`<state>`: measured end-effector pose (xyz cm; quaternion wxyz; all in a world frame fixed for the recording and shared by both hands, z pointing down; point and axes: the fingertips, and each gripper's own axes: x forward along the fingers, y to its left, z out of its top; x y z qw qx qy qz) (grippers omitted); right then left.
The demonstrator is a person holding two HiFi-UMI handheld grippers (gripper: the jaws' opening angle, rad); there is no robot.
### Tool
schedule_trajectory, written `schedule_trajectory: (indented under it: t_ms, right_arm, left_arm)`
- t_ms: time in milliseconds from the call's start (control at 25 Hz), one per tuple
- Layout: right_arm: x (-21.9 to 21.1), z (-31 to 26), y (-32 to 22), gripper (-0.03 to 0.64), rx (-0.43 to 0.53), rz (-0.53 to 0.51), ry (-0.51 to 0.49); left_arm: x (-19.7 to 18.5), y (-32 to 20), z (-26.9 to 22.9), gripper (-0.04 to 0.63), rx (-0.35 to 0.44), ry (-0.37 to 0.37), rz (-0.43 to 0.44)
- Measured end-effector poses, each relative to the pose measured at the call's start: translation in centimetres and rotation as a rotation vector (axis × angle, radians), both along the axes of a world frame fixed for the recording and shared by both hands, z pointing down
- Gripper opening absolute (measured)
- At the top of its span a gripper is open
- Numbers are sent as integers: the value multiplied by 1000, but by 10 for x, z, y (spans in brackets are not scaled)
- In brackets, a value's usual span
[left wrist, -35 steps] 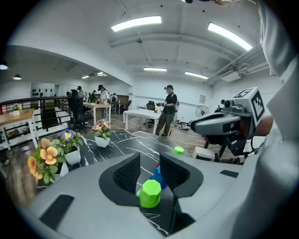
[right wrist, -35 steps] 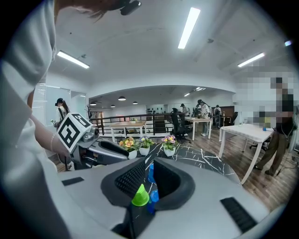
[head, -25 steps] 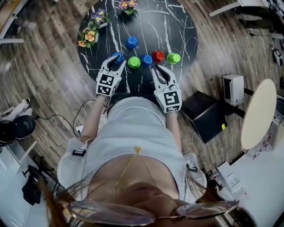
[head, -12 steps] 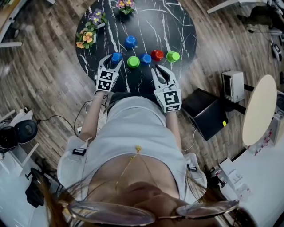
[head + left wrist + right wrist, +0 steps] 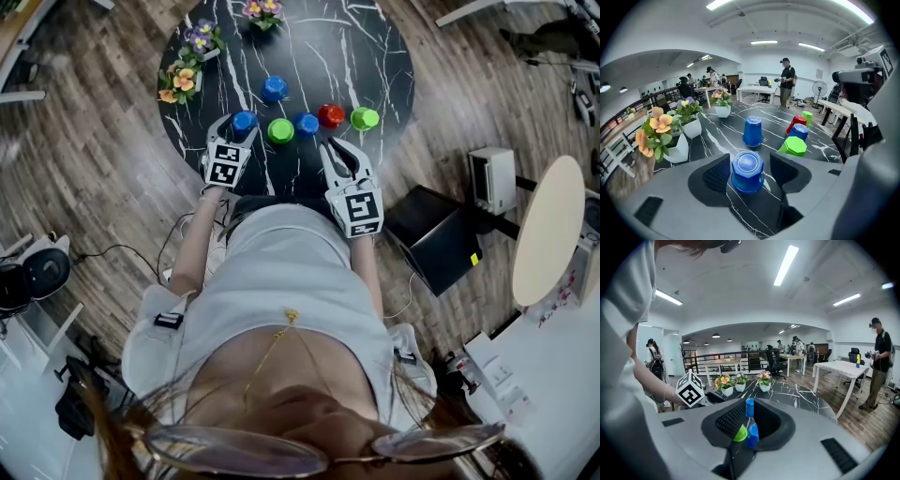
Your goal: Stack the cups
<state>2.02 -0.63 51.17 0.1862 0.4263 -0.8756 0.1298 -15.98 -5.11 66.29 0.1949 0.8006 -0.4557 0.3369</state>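
On the round black marbled desk [image 5: 319, 47], the head view lays out a loose row of cups: a blue cup [image 5: 245, 120] at the left end, then a green cup [image 5: 280, 130], a second blue cup [image 5: 307, 124], a red cup [image 5: 331, 115] and a far green cup [image 5: 365, 118], with a third blue cup [image 5: 275, 88] set apart behind the row. Three flower pots [image 5: 181, 80] line the desk's far left edge.

From above, the left tool [image 5: 240, 131] merely looks wrapped round the first blue cup. Its own view settles more. The cups all stand upside down, and this one sits on the desk between wide-spread jaws that have just been opening, with a gap on each side and neither pad pressing. That view also takes in people standing in the office behind, which the head view never shows.

The right tool [image 5: 336, 148] hangs at the near edge of the desk, jaws drawn close together with nothing in them. Through its narrow slit, only slivers of green and blue cups appear, plus the left tool's marker cube [image 5: 690, 389].
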Motion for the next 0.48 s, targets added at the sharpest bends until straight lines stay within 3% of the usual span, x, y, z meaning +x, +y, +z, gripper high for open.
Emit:
schedule_trajectory:
  t_ms: [480]
  right_arm:
    - [3,0,1,43,-1,5,0]
  left_arm:
    - [-5,-1,16,256,-28,-17,-17]
